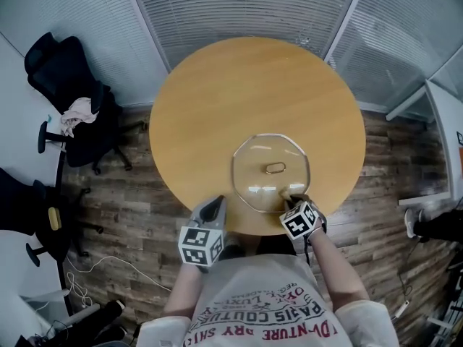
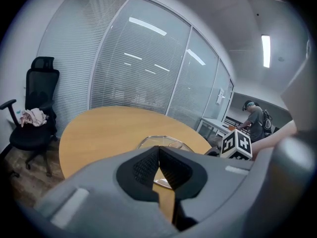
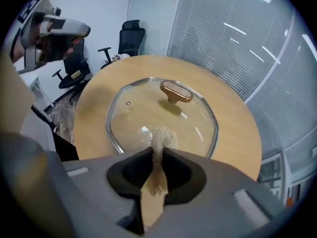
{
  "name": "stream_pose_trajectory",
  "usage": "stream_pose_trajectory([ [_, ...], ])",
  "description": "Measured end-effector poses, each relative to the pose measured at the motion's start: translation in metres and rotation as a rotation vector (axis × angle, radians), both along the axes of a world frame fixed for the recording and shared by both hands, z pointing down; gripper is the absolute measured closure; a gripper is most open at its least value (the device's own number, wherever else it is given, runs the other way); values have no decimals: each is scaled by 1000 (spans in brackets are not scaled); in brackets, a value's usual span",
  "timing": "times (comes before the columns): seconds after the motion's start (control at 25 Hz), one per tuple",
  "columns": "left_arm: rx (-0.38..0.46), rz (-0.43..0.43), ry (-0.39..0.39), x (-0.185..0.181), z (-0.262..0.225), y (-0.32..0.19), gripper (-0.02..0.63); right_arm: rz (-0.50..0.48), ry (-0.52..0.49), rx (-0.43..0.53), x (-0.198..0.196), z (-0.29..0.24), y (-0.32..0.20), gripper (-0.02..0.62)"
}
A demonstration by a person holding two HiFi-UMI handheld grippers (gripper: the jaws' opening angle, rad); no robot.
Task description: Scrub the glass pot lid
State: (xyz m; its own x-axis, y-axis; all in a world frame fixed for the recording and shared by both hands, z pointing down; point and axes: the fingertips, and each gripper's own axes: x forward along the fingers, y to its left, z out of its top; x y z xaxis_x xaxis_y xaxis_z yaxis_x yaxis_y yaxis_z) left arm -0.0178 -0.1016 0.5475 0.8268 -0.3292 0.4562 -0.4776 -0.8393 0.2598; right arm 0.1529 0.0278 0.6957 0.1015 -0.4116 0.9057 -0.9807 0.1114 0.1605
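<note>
1. Glass pot lid (image 1: 255,166) lies dome up on the round wooden table (image 1: 217,100). It is straight ahead of the right claw (image 1: 294,199), and ahead and to the right of the left claw (image 1: 216,204).
2. We see the lid's bronze handle (image 1: 275,168) standing on top, beyond the right claw's tips and well past them.
3. In the right gripper view we find the right claw clamped on a tan fibrous scrub pad (image 3: 159,139). Its frayed end sticks out past the tips and over the near part of the lid, just inside the metal rim (image 3: 110,133).
4. We cannot tell whether the pad presses on the glass or hangs just above it.
5. In the left gripper view we find the left claw's jaws pressed together with nothing between them.
6. From the head view, we place the left claw at the table's near edge, apart from the lid, whose rim lies ahead of its tips and a little to their right.
7. The right claw's marker cube (image 2: 237,144) shows to the right of the left claw, with a bare forearm (image 2: 277,133) behind it.
8. Far to the left of the left claw we see a black office chair (image 1: 72,85) with a pale cloth (image 1: 77,113) on its seat, standing on a wood-plank floor (image 1: 137,208).
9. Beyond the table, ahead of both claws, runs a glass wall with closed blinds (image 1: 246,6).
10. Far to the right of the left claw, behind the glass, we make out a person (image 2: 254,122) standing at a desk.
</note>
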Motion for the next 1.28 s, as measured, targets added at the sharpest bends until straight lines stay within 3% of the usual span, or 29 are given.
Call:
stream_pose_trajectory([
  [0.12,2,18,-7,-6,1,1,599,16,-31,4,-18,-2,-3,534],
  [0.48,17,17,-3,-13,-6,0,599,-108,-103,-14,-65,-2,-11,534],
  [0.72,27,2,-2,-2,-13,3,599,-152,-149,4,-66,-14,-10,535],
  [0.88,36,-14,12,10,-18,0,598,-151,-147,110,-48,-50,-21,535],
  [1.28,99,-4,61,54,-52,0,598,-71,-96,506,9,-150,-49,540],
])
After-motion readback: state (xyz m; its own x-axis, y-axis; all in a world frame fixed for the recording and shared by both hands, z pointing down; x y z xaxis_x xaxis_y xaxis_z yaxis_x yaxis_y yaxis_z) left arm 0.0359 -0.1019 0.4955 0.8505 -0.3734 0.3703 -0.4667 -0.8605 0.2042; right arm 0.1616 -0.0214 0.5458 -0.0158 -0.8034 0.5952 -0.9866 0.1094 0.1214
